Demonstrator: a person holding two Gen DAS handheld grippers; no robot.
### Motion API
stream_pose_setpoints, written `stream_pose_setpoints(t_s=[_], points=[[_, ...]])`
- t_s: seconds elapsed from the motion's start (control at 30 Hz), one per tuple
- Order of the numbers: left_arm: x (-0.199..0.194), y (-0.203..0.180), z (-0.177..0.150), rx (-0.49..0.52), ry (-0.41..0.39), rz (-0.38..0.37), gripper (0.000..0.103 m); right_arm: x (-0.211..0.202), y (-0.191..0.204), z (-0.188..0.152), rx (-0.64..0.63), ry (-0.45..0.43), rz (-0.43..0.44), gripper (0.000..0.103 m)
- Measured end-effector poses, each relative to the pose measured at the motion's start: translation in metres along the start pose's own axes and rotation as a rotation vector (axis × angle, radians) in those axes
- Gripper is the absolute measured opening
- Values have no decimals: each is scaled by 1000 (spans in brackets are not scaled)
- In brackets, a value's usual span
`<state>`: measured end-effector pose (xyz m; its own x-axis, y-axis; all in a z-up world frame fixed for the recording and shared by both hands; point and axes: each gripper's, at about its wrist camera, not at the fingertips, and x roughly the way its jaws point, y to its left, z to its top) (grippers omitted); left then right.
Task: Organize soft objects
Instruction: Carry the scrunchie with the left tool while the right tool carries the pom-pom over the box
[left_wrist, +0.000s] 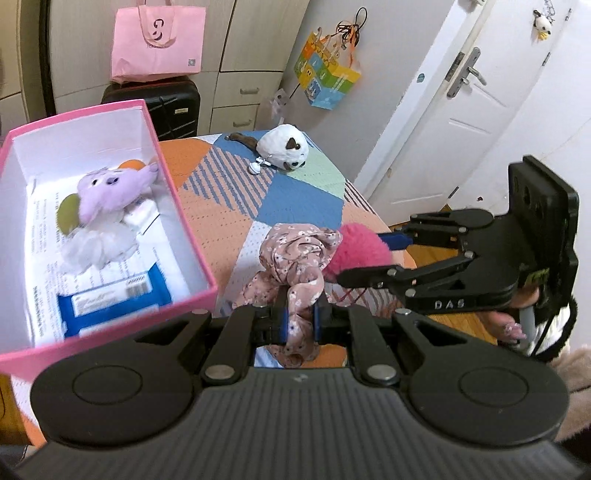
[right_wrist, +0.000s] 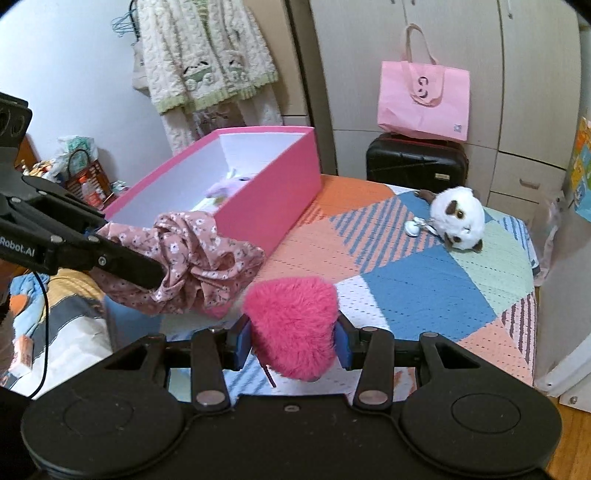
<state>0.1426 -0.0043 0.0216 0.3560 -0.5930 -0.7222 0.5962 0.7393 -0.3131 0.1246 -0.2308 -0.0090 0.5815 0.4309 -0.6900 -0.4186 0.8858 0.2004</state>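
Observation:
My left gripper (left_wrist: 300, 317) is shut on a pink floral cloth (left_wrist: 295, 258), held above the table just right of the pink box (left_wrist: 192, 236). The cloth also shows in the right wrist view (right_wrist: 192, 258). My right gripper (right_wrist: 293, 341) is shut on a fluffy hot-pink plush (right_wrist: 291, 325), which also shows in the left wrist view (left_wrist: 354, 251), close beside the cloth. The box holds a purple plush toy (left_wrist: 110, 188) and a blue packet (left_wrist: 114, 299). A white and brown plush cat (left_wrist: 284, 147) lies at the table's far end.
The table has a patchwork cover (right_wrist: 406, 266). A small white bell charm (left_wrist: 255, 168) lies beside the cat. A black suitcase (right_wrist: 417, 162) with a pink bag (right_wrist: 424, 99) stands behind the table. A white door (left_wrist: 443, 110) is at the right.

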Motion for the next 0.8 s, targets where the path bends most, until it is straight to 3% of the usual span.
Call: stream_pose_setpoints(t_s=[0.27, 0.63, 0.8], points=[[-45, 1, -25, -9, -50, 40, 11, -20, 38, 15, -43, -16, 159, 50], [-92, 6, -29, 6, -189, 112, 11, -20, 90, 52, -179, -75, 211, 51], [-99, 16, -22, 15, -250, 130, 11, -11, 106, 74, -227, -100, 190, 51]])
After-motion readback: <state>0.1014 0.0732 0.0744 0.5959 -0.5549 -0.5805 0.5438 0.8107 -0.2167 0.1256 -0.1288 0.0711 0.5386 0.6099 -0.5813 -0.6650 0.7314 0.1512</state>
